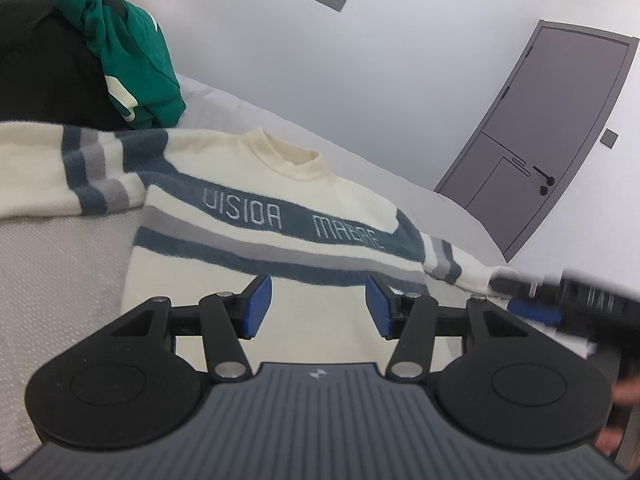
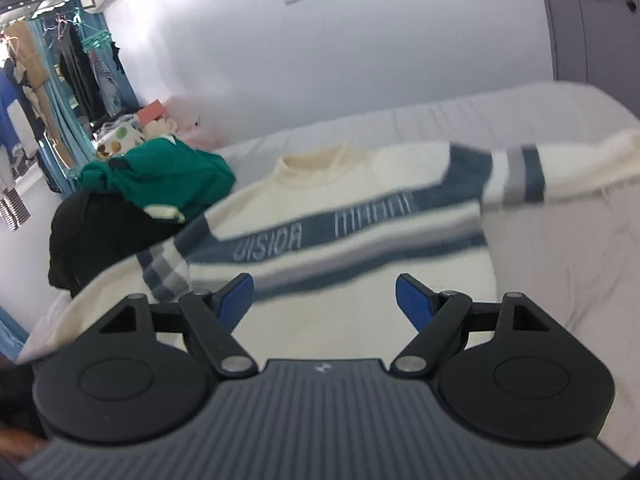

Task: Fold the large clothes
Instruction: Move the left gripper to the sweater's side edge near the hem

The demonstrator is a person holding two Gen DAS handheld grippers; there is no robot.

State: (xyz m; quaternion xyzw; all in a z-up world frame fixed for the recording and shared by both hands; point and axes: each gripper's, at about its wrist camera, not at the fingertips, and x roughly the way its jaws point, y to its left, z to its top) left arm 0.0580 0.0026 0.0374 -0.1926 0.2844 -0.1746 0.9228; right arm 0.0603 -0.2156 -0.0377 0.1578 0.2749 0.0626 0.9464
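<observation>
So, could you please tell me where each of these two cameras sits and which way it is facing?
Left wrist: sits on the left gripper, facing across the striped sweater on the bed toward a grey door; its open blue pads show, with the blurred right gripper at the right edge.
Right wrist: sits on the right gripper, facing over the same sweater toward a clothes rack; open pads show.
Shared: the sweater, the green garment on the black pile, the white wall.
</observation>
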